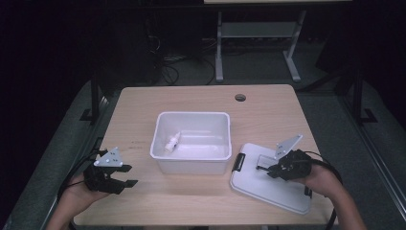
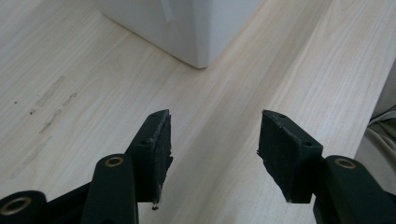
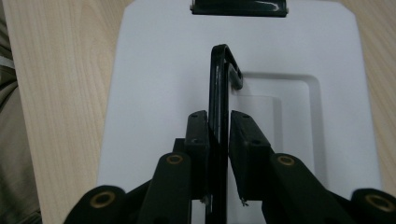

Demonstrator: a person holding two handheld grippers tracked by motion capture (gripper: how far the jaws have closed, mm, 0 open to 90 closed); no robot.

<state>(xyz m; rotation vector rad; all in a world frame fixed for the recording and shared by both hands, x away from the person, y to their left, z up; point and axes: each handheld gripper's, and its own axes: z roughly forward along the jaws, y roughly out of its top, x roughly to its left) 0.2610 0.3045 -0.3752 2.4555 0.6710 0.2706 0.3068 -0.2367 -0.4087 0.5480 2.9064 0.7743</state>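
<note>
No readable text, label, brand or number shows on any surface. The small marks on the grey plates are too blurred to read.

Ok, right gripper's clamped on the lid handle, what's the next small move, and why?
Probably lift the lid by its handle and carry it toward the bin: the right gripper is shut on the handle, the lid lies flat, the bin stands open.

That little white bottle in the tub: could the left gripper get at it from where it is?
Probably yes. The tub has no cover; its lid lies on the table to the right. The left gripper is open and holds nothing, and the bottle lies on the tub's left side, nearest it.
</note>
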